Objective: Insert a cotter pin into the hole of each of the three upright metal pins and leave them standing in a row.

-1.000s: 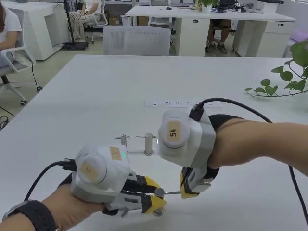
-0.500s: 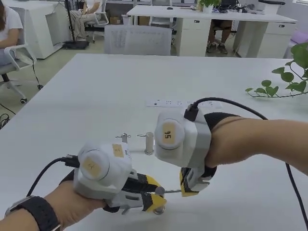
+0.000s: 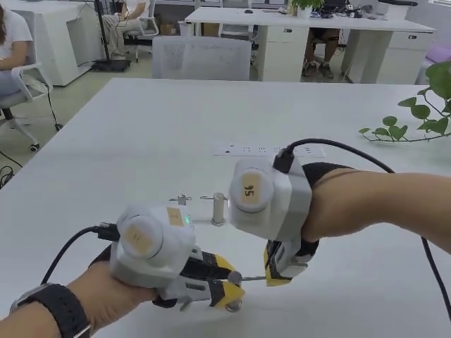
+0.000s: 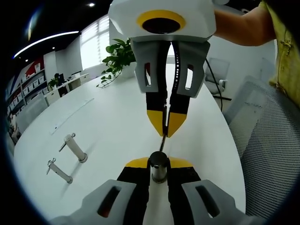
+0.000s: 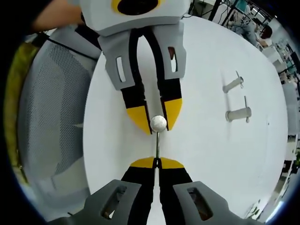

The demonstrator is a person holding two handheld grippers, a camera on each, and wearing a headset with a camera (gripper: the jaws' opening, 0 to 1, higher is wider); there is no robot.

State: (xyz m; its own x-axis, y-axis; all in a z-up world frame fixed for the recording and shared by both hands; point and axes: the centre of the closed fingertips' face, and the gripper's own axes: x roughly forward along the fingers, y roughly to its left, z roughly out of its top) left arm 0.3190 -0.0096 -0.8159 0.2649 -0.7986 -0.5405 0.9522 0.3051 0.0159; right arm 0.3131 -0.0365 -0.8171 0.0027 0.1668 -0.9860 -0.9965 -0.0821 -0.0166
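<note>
Left hand-held gripper tight on metal pin, right hand-held gripper tight on cotter pin, tip seemingly against it.

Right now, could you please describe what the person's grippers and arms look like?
The left gripper and right gripper each have a rounded white housing with a tan round sticker, black tongs with yellow tips, and a black cable. The left wrist wears a black wristband; the right, a black strap.
</note>
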